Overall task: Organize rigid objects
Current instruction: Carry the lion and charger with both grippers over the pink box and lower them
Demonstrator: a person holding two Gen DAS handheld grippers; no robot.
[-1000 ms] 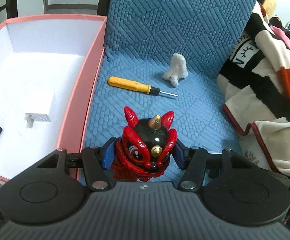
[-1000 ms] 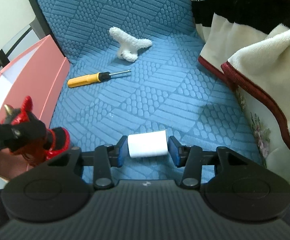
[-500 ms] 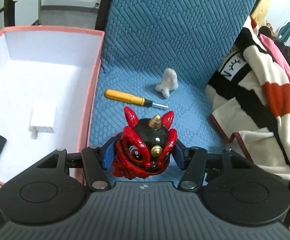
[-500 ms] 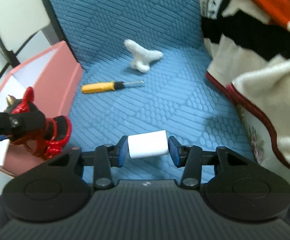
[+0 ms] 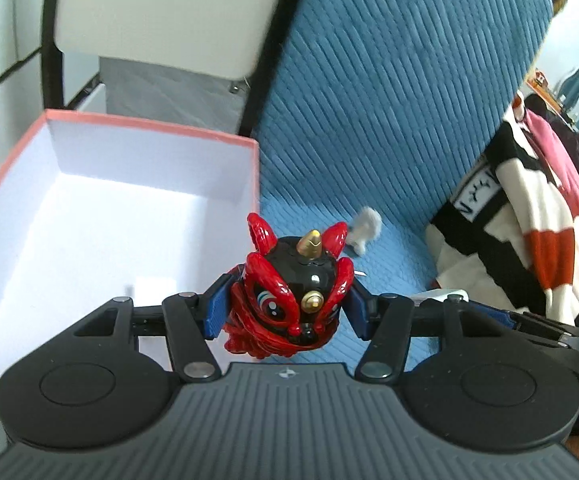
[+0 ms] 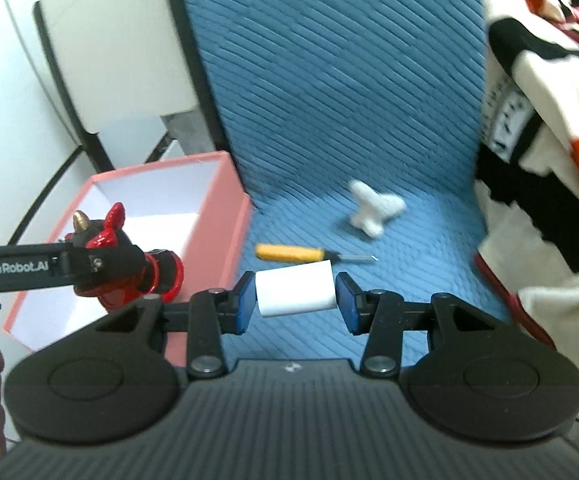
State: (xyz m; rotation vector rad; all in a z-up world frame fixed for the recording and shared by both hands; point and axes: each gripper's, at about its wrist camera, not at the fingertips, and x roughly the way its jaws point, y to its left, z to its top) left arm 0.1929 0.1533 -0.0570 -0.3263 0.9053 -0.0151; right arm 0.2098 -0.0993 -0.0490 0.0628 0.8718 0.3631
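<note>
My left gripper (image 5: 285, 312) is shut on a red and black lion-head figurine (image 5: 289, 296) and holds it in the air by the right wall of the open pink box (image 5: 5, 172). The figurine also shows in the right wrist view (image 6: 117, 256), over the pink box (image 6: 233, 216). My right gripper (image 6: 295, 300) is shut on a white block (image 6: 294, 289), held above the blue seat. A yellow screwdriver (image 6: 293, 253) and a white fluffy piece (image 6: 375, 210) lie on the seat beyond it.
The blue quilted seat and backrest (image 5: 389, 100) fill the middle. A striped blanket (image 5: 529, 232) is heaped on the right, also in the right wrist view (image 6: 541, 184). A white chair back (image 5: 161, 12) stands behind the box. A white charger (image 5: 153, 286) lies in the box.
Both grippers have risen and tilted up with their objects; the seat and box look farther below. The left gripper has shifted toward the box. The screwdriver is now hidden behind the figurine in the left view.
</note>
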